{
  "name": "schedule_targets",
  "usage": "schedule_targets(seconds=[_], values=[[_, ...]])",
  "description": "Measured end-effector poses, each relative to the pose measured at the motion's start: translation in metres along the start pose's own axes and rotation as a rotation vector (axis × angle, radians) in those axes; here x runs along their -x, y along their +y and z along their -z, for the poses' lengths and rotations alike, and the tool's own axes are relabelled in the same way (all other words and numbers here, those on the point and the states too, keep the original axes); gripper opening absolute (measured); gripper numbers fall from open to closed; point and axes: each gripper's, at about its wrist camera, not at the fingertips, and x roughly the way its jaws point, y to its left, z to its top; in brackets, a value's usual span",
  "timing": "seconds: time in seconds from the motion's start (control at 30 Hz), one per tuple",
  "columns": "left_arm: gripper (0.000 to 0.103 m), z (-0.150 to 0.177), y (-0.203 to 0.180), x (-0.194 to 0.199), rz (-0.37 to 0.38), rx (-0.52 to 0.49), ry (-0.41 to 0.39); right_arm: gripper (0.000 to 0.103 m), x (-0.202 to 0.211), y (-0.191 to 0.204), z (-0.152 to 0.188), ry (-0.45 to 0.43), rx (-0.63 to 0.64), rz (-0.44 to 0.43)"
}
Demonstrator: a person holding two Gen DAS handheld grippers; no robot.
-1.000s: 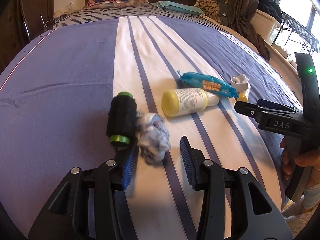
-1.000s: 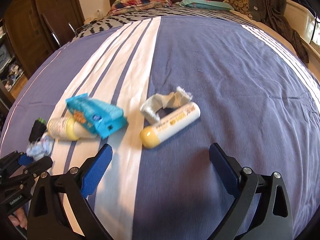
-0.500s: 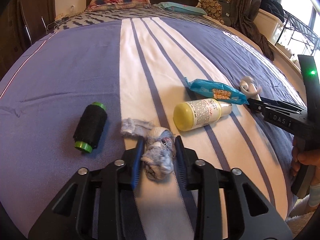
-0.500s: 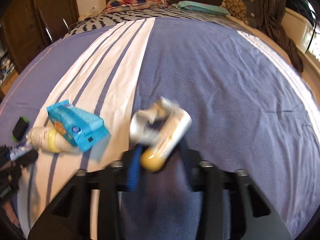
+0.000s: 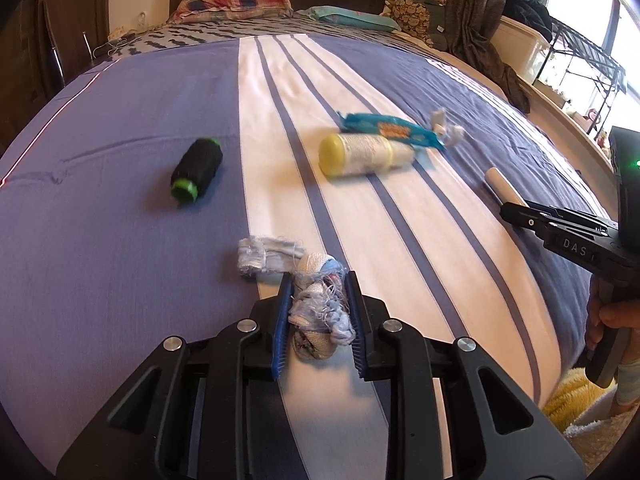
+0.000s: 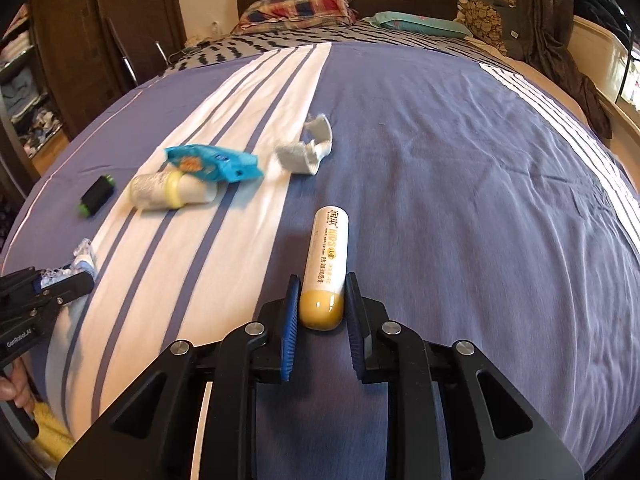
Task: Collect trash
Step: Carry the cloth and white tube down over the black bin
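On the striped bedspread (image 5: 120,240) my left gripper (image 5: 318,280) is shut on a frayed white-and-blue cloth wad (image 5: 316,308), whose loose strip trails to the left. My right gripper (image 6: 320,280) is closing, and its pads press the yellow cap end of a white tube (image 6: 326,248) that points away from me. Farther off lie a blue snack wrapper (image 6: 212,162), a yellow-capped bottle (image 6: 168,192), a crumpled grey scrap (image 6: 310,148) and a black thread spool (image 6: 96,196) with green ends. The left wrist view shows the right gripper (image 5: 516,210) side-on with the tube (image 5: 504,188).
Pillows (image 6: 296,10) and a dark headboard close off the far end of the bed. A wardrobe (image 6: 60,80) stands to the left, dark curtains (image 5: 472,8) and a wire rack (image 5: 580,64) to the right. A yellow rug (image 5: 572,396) lies below the bed's near edge.
Both grippers went from open to closed, the left around the cloth wad and the right around the tube. Each has drawn back toward the near edge with its object, away from the spool and scrap.
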Motion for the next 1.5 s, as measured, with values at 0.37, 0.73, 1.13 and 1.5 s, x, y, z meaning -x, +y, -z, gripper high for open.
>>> schedule_targets(seconds=[0.37,0.73,1.13,1.5], values=[[0.023,0.066,-0.032,0.050,0.042,-0.008,-0.015,0.023,0.056,0.028,0.065,-0.010,0.037,-0.071],[0.023,0.117,-0.063,0.100,0.040,-0.033,-0.064,0.023,0.111,0.043,0.116,-0.070,0.054,-0.104],[0.023,0.166,-0.080,0.119,0.044,-0.061,-0.054,0.023,0.143,0.048,0.177,-0.060,0.063,-0.132],[0.023,0.209,-0.080,0.090,0.058,-0.049,0.053,0.023,0.121,0.049,0.224,0.047,0.058,-0.144]])
